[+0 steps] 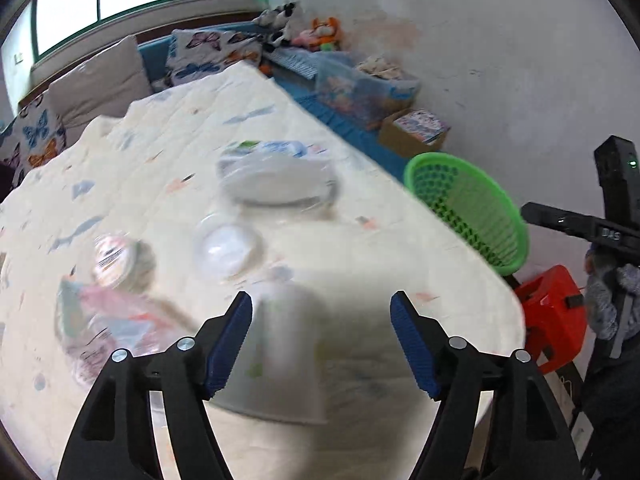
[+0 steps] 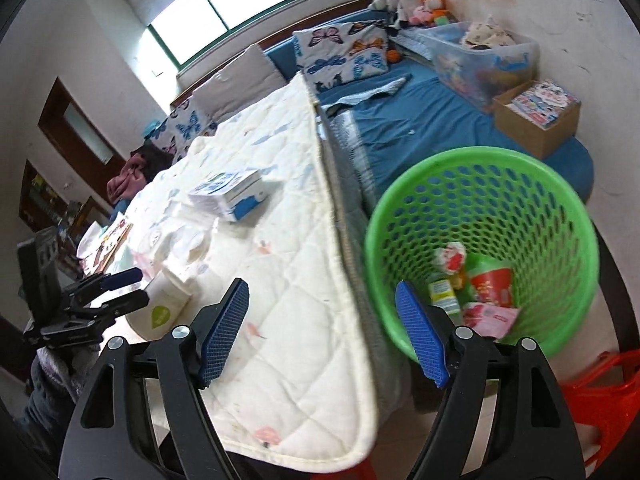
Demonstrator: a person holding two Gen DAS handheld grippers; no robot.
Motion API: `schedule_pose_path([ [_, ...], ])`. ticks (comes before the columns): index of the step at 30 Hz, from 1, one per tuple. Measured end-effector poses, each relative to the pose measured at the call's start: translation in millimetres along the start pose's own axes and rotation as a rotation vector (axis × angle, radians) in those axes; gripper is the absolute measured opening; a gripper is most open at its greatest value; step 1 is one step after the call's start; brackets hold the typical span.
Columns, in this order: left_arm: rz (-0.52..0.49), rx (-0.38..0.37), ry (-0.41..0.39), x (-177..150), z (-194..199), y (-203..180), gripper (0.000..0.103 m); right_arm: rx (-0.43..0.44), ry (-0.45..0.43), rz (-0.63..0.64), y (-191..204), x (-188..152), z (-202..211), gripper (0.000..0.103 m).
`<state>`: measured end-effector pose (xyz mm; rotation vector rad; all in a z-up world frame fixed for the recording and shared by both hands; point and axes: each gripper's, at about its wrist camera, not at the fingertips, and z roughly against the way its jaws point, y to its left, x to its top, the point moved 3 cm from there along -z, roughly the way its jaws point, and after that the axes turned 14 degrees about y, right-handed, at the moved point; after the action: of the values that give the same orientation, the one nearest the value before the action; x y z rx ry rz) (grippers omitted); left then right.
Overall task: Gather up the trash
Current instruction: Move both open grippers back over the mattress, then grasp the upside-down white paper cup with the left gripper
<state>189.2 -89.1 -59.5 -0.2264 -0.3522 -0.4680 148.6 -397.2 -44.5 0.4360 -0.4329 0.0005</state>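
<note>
Left wrist view
Left gripper [image 1: 321,312]: jaws released and spread wide, nothing pressed between the blue pads.
White cup [image 1: 280,356]: lies below the open jaws on the quilt [image 1: 360,248], blurred; its long axis runs up the picture, narrow end away from the camera, wide end near.
Round clear lid [image 1: 228,250]: flat on the quilt beyond the cup.
Small tub [image 1: 116,258]: left of the lid, printed top turned toward the camera.
Plastic bag [image 1: 276,176]: farther back, with blurred packaging inside.
Wrappers [image 1: 108,320]: a pink and clear heap at the left, beside the left jaw.
Green basket [image 1: 468,208]: past the right edge of the quilt, mouth tipped toward the camera.

Right wrist view
Right gripper [image 2: 322,302]: jaws released, empty, one pad over the quilt and the other over the basket rim.
Green basket [image 2: 520,184]: upright beside the quilt edge, holding a red cup [image 2: 492,286], a small bottle [image 2: 444,296] and pink wrappers [image 2: 490,318].
White cup [image 2: 164,304]: on the quilt at the left, just beside the left gripper [image 2: 124,290].
Tissue box [image 2: 232,194]: farther up the quilt.
</note>
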Motion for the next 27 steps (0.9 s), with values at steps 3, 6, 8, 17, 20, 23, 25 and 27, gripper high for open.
schedule_pose_path([
  [3,0.018,-0.013,0.03,-5,-7,14,0.073,0.01,0.012,0.02,12,0,-7,0.076],
  [6,0.02,-0.009,0.048,-9,-14,19,0.073,0.011,0.024,0.048,24,1,-12,0.077],
  [8,0.017,-0.002,0.056,-10,-18,20,0.073,0.014,0.03,0.058,29,1,-15,0.078],
  [17,-0.038,0.044,0.077,-13,-28,13,0.073,0.016,0.058,0.079,40,1,-28,0.079],
  [20,-0.036,0.056,0.071,-14,-29,14,0.069,0.02,0.062,0.087,43,2,-31,0.079],
  [23,-0.026,0.067,0.068,-15,-29,17,0.062,0.021,0.065,0.096,46,4,-34,0.079],
  [25,-0.029,0.07,0.061,-16,-28,18,0.06,0.022,0.067,0.104,49,5,-37,0.079],
  [27,-0.03,0.073,0.054,-17,-26,18,0.06,0.025,0.07,0.112,54,6,-40,0.08],
])
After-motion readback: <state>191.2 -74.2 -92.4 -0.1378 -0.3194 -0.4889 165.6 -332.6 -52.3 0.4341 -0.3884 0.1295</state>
